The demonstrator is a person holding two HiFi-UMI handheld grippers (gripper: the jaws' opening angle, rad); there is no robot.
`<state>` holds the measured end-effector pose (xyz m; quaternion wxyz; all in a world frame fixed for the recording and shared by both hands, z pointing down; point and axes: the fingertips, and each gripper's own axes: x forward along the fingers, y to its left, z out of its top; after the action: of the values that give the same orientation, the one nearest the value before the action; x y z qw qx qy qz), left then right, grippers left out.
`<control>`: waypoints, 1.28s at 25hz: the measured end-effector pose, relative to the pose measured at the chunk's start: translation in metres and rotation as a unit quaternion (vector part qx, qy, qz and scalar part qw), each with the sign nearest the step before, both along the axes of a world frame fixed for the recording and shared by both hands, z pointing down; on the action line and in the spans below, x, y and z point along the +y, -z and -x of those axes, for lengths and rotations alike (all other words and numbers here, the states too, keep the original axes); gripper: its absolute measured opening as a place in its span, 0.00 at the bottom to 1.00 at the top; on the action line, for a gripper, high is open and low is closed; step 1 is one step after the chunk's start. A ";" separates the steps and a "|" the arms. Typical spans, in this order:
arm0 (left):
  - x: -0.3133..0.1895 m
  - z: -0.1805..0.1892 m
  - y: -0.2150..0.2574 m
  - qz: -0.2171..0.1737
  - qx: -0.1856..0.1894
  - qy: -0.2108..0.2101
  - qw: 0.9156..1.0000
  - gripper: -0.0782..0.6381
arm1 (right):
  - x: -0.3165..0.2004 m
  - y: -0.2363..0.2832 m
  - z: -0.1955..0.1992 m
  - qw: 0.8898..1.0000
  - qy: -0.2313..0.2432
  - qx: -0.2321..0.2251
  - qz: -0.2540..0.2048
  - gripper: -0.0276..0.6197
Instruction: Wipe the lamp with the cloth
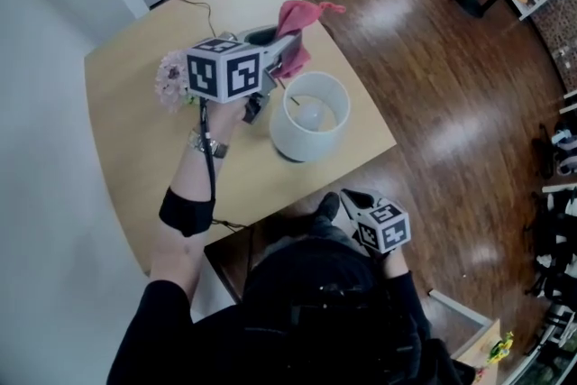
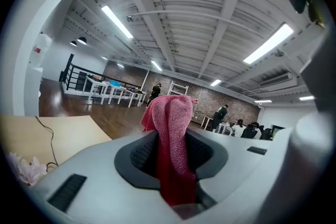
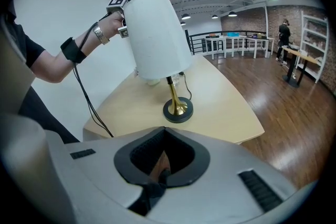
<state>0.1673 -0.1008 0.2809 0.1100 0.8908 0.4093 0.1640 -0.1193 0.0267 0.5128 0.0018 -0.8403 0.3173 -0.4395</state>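
Holding the pink cloth (image 1: 297,18) clamped in the left gripper (image 1: 290,45) over the table's (image 1: 135,149) far right edge, just beside the white lamp (image 1: 311,117), in the head view. Left gripper view: pinching that cloth (image 2: 176,139) between both jaws. Right gripper view: right gripper (image 3: 164,131) with jaws together, nothing between, facing the lamp (image 3: 155,34).

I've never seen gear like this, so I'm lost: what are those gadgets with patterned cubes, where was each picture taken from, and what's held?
No robot here: a person carries a pair of two-jaw grippers. One picture comes from a head camera looking down; the other two from cameras riding on the grippers. On the table are a white-shaded lamp and some flowers. The left gripper pinches a pink cloth up near the lamp. The right gripper is near the table's edge, jaws together, empty.
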 end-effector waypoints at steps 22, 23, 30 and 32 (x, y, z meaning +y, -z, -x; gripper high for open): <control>-0.021 0.007 -0.180 -0.062 -0.158 0.030 0.985 0.28 | 0.002 -0.006 0.013 1.000 0.011 -0.012 -0.001 0.05; -0.025 0.009 -0.188 -0.067 -0.165 0.035 0.983 0.28 | 0.002 -0.006 0.013 1.000 0.012 -0.013 -0.001 0.05; -0.059 0.019 -0.212 -0.090 -0.187 0.078 0.975 0.28 | -0.001 -0.007 0.010 1.000 0.018 -0.008 -0.003 0.05; -0.070 0.021 -0.189 -0.076 -0.168 0.095 0.978 0.28 | -0.004 -0.006 0.010 1.000 0.022 -0.007 -0.003 0.05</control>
<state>0.1466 -0.1704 0.4696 0.1243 0.8911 0.2845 0.3311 -0.1292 0.0232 0.5188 -0.0035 -0.8297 0.3371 -0.4449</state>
